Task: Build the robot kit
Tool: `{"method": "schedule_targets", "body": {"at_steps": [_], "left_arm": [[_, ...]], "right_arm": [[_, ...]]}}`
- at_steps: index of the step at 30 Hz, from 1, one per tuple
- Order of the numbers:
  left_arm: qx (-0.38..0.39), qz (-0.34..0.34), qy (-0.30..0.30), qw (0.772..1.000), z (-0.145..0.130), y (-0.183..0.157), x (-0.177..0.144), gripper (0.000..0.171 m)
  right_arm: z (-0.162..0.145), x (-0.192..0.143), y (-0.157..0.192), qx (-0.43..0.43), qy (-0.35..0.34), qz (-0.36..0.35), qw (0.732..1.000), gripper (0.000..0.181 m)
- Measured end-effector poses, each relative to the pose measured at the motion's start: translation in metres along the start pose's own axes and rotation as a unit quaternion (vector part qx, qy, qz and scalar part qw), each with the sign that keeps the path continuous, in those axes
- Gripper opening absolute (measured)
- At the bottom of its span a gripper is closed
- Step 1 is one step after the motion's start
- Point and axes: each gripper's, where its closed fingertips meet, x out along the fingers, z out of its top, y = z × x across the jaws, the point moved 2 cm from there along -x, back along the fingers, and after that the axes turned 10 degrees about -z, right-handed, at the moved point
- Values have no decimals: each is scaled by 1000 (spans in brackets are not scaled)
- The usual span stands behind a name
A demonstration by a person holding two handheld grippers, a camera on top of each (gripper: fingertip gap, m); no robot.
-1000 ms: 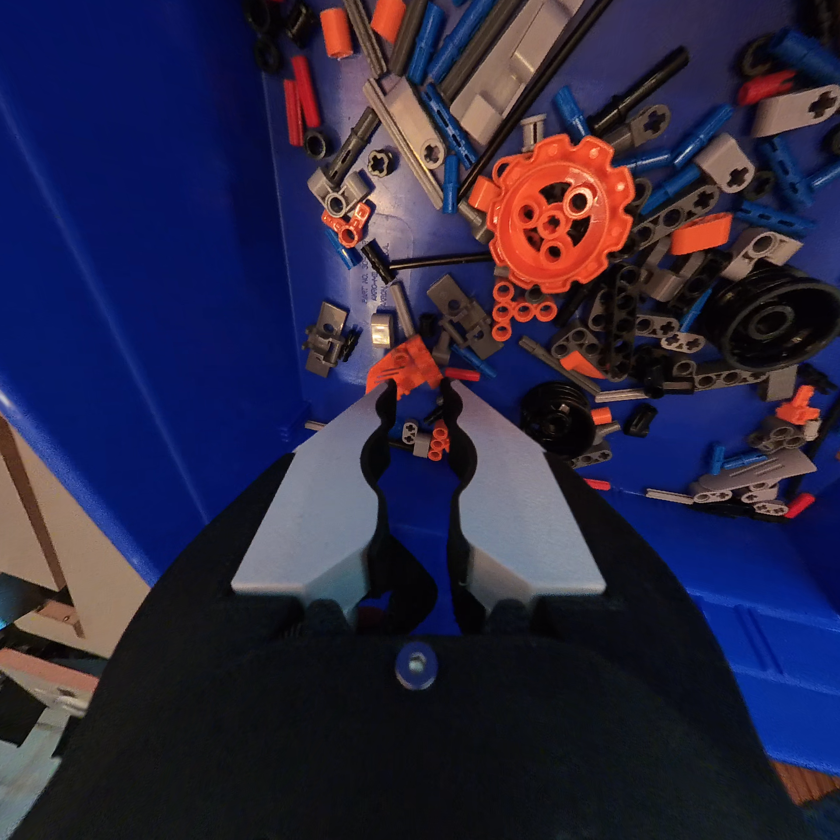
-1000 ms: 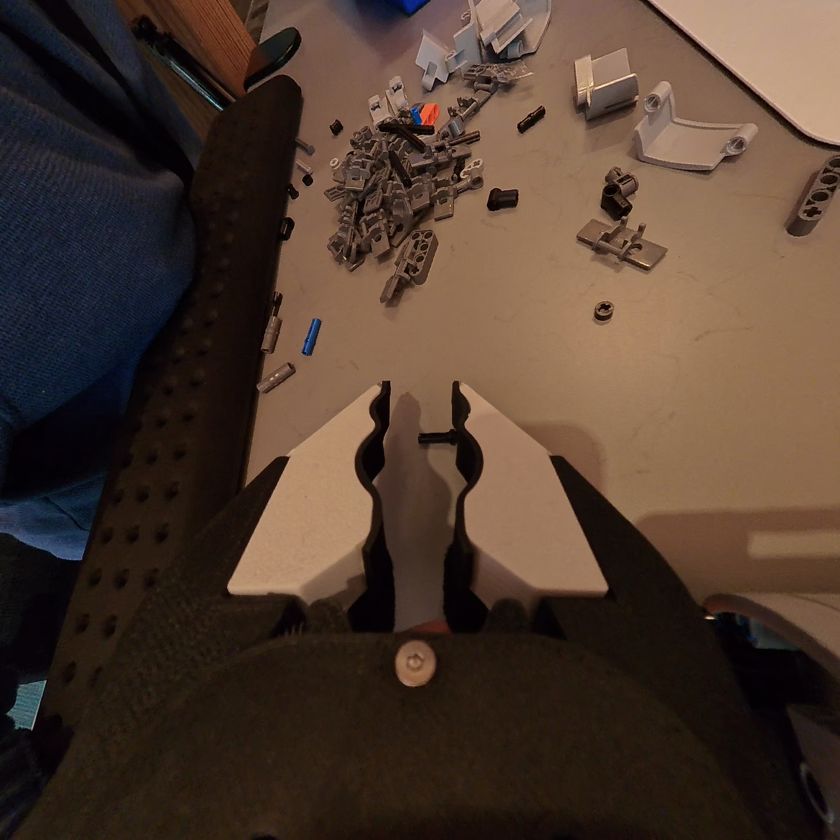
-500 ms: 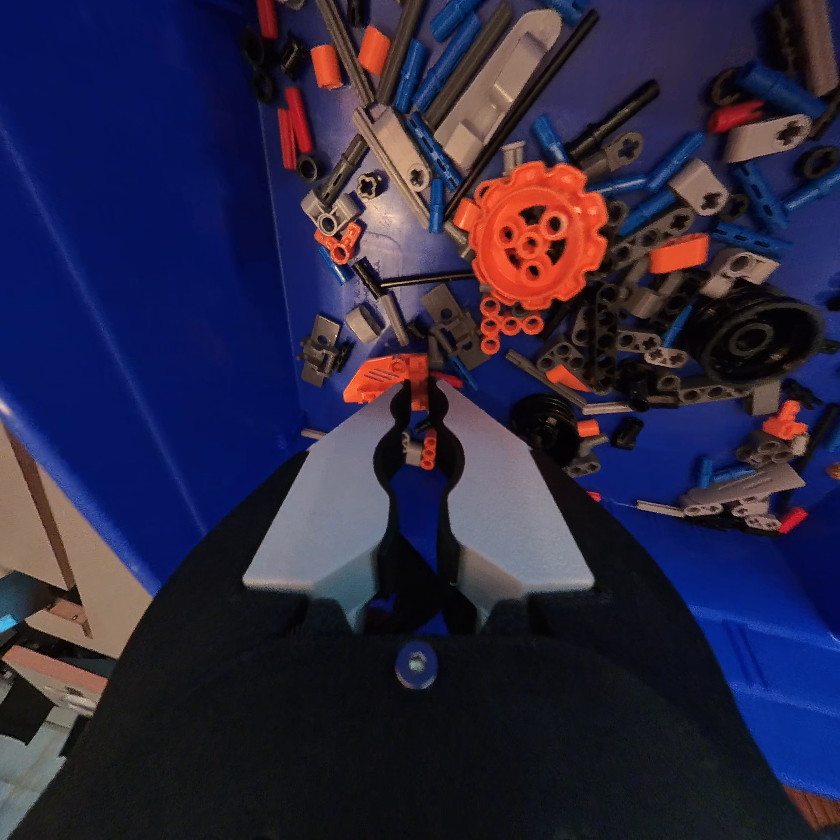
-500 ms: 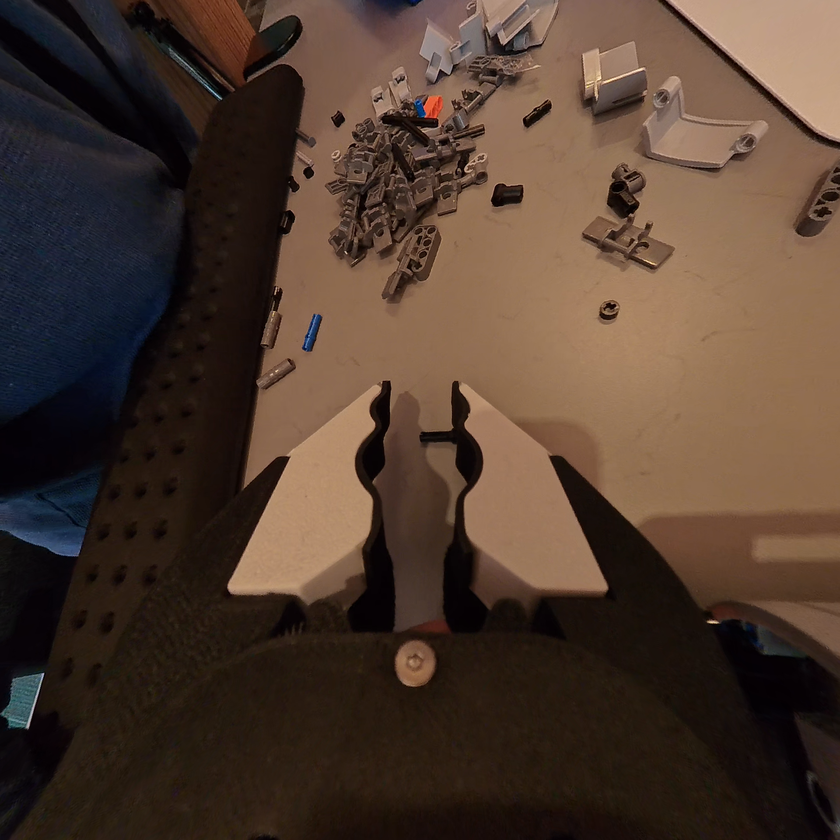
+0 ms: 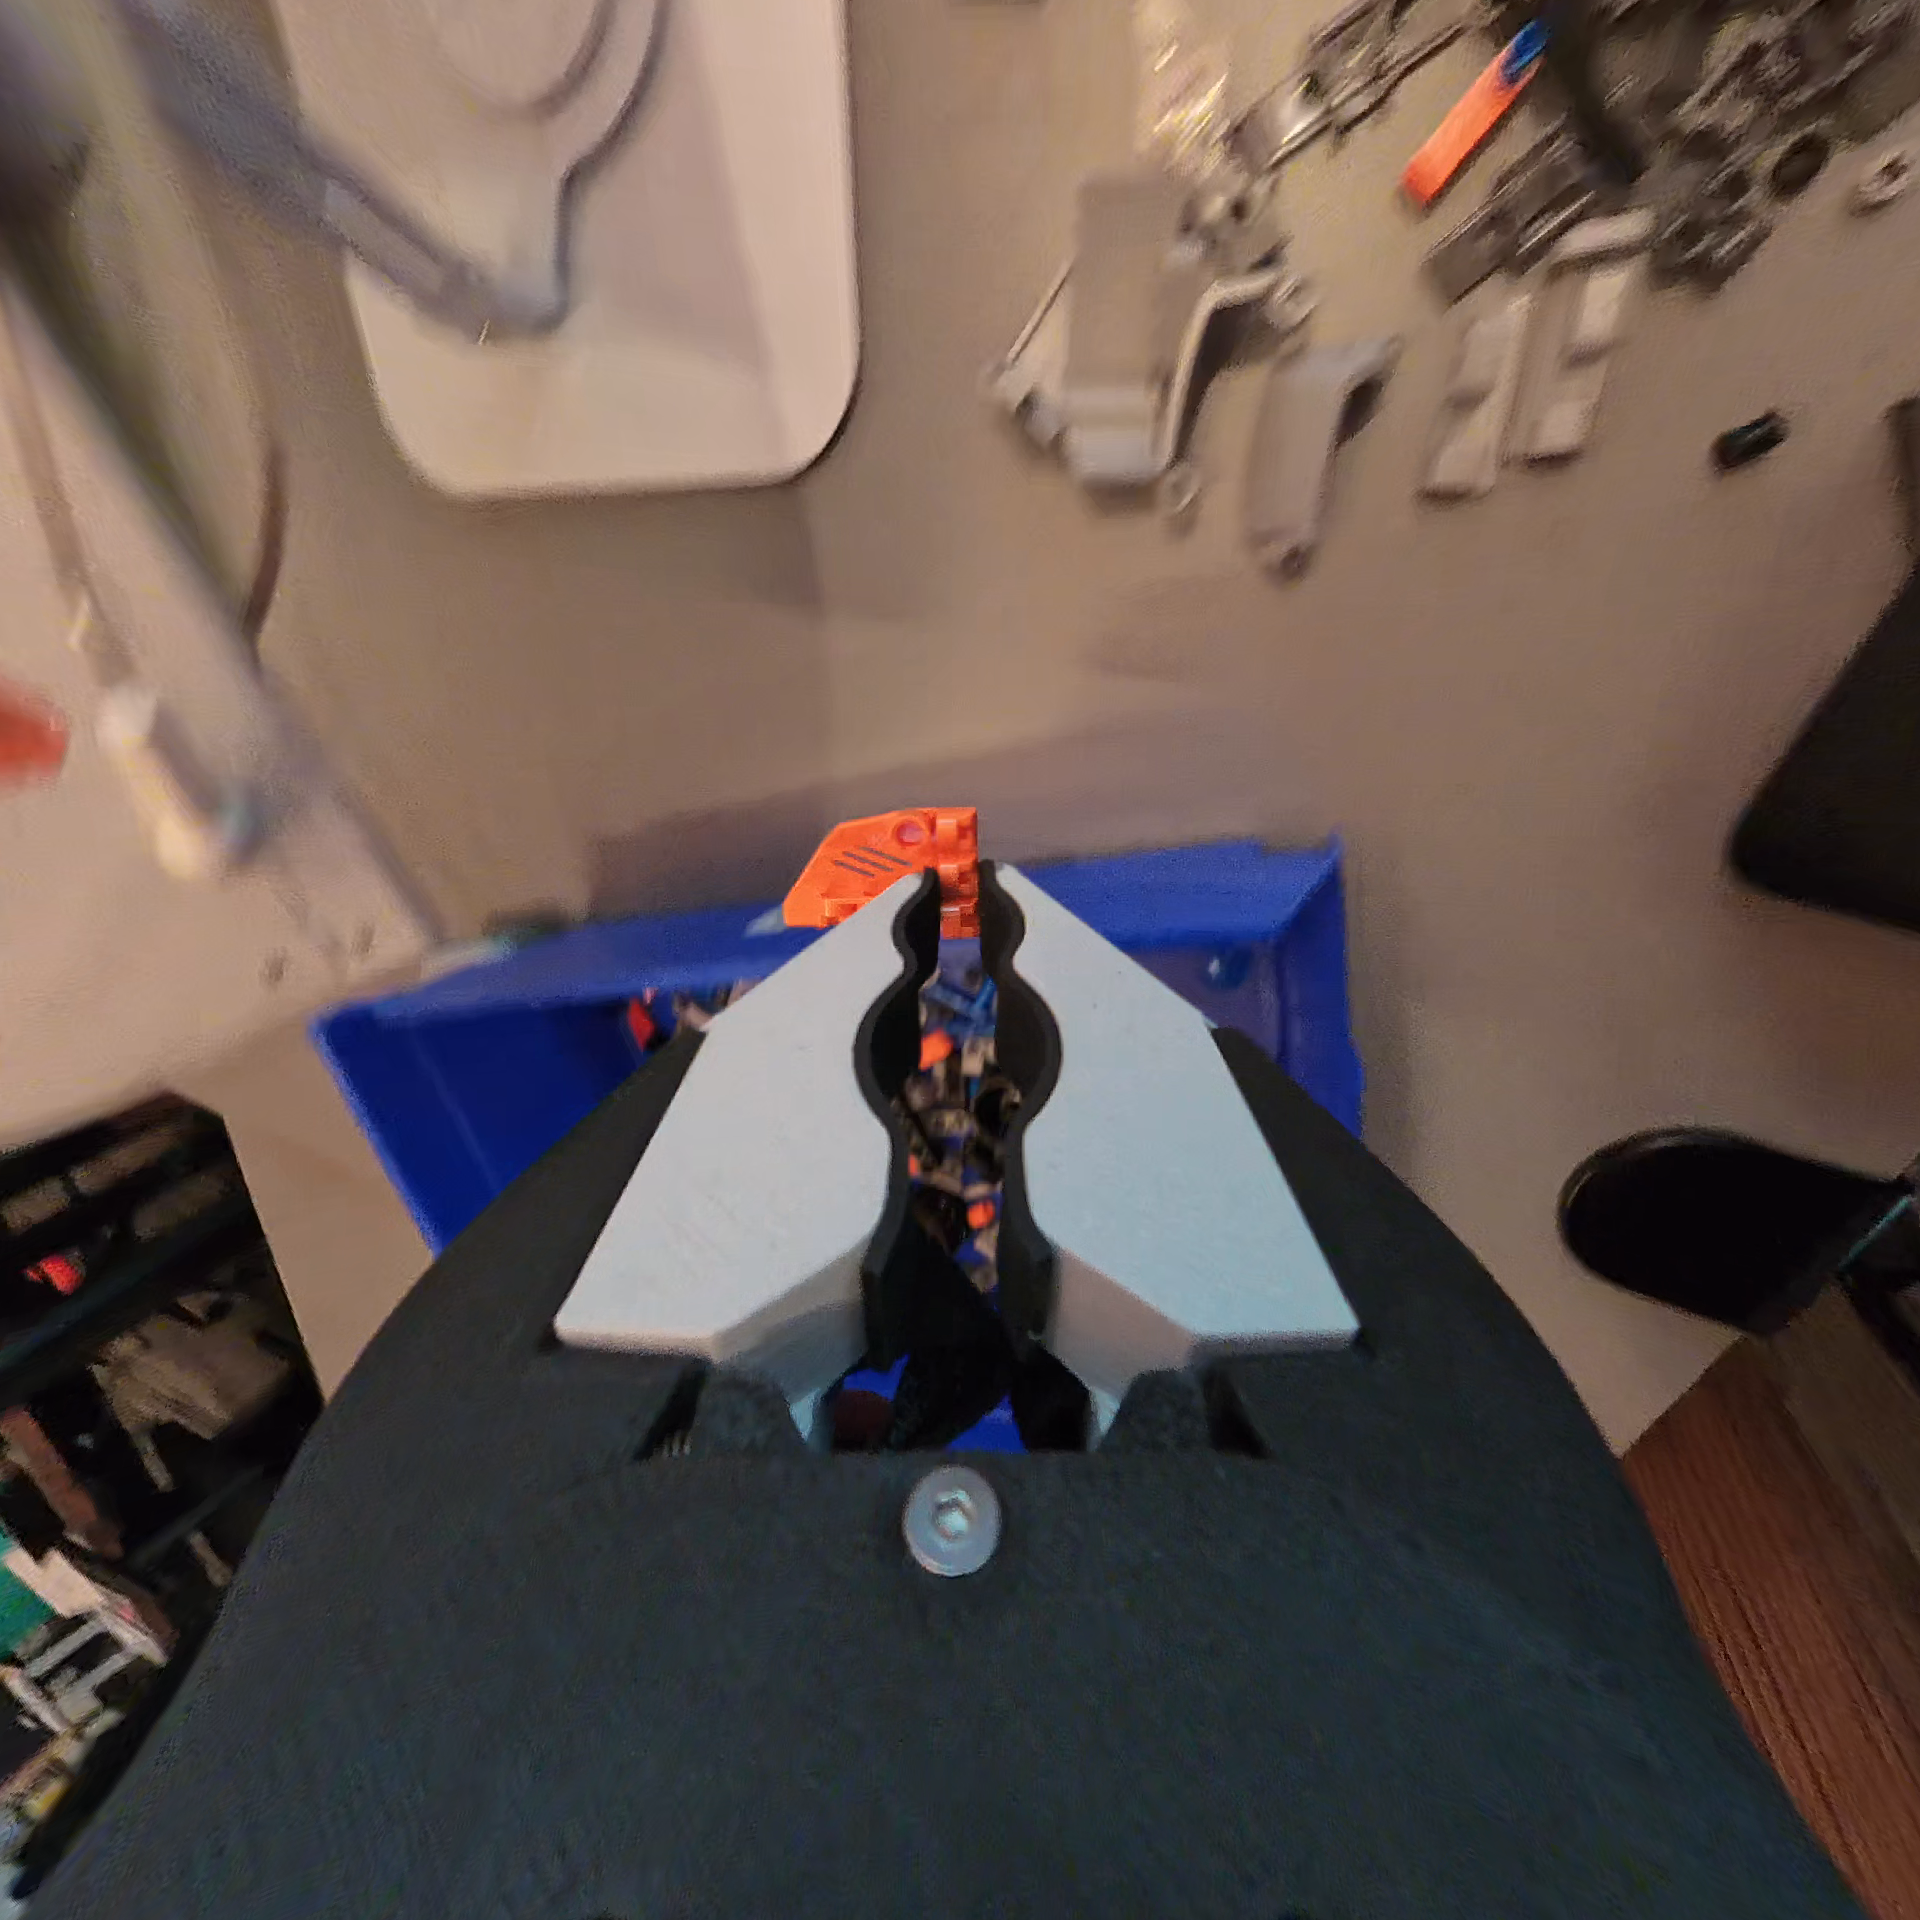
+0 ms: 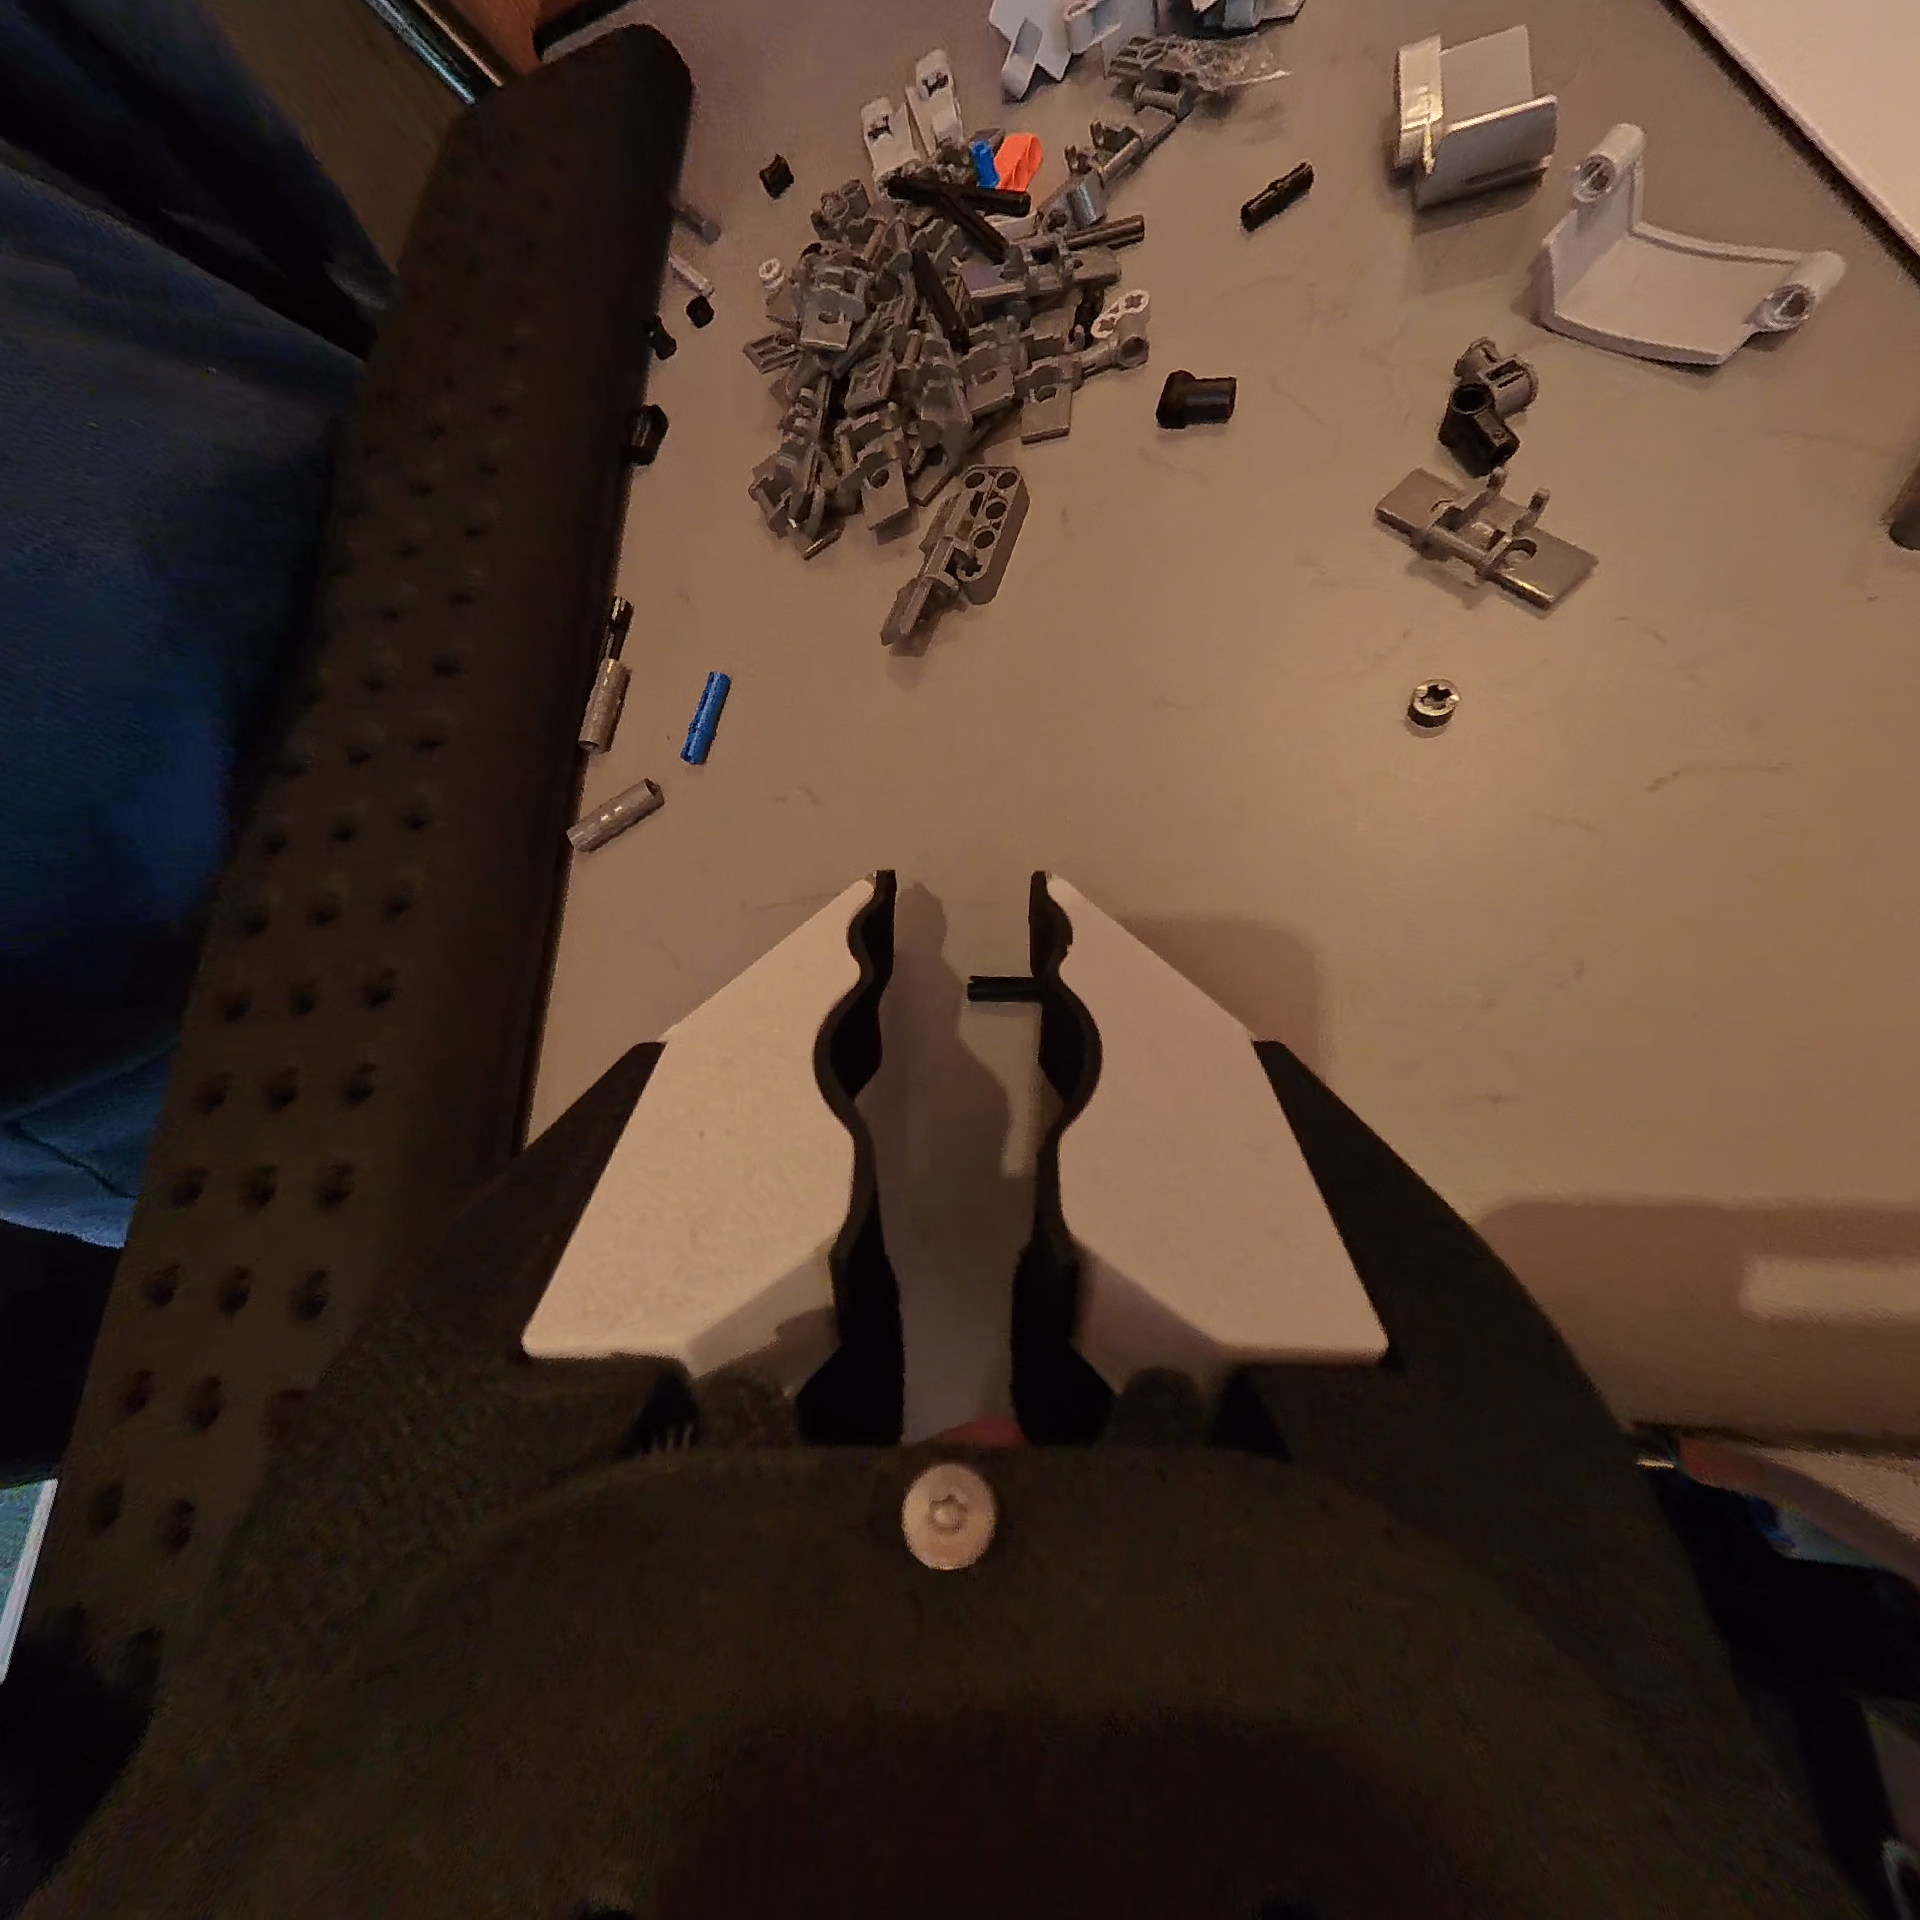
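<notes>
My left gripper (image 5: 954, 883) is shut on a small orange angled piece (image 5: 883, 857), which sticks out to the left of the fingertips. It is held above a blue bin (image 5: 1288, 935) of loose building pieces; the view is blurred. My right gripper (image 6: 961, 894) is open, low over a grey table (image 6: 1351, 935). A small black pin (image 6: 997, 989) juts from the inner side of its right finger into the gap. A pile of grey pieces (image 6: 914, 353) lies ahead of it.
A white tray (image 5: 623, 260) and pale grey parts (image 5: 1195, 343) lie beyond the bin. A black perforated bar (image 6: 416, 623) and a blue sleeve (image 6: 125, 520) are at the right gripper's left. Loose pins (image 6: 704, 717), a grey plate piece (image 6: 1486, 535) and a curved panel (image 6: 1673, 291) dot the table. Across from one pair of fingers to the other is roughly 35 cm. From my right tips it is roughly 15 cm to the curved panel (image 6: 1673, 291); from my left, 30 cm.
My left gripper closed on the orange piece inside the bin and lifted it up and out, above the bin. My right gripper has barely moved.
</notes>
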Motion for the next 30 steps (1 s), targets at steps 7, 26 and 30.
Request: {"method": "schedule_targets", "body": {"at_steps": [7,26,30], "left_arm": [[68,-44,21,997,62,-52,48,6],[38,9,-19,999,107,-59,45,20],[3,60,-67,996,139,-49,35,20]], "right_arm": [[-4,3,5,-34,12,-14,999,24],[-7,3,9,-64,16,-24,998,26],[-6,2,9,-63,8,-25,998,26]]}}
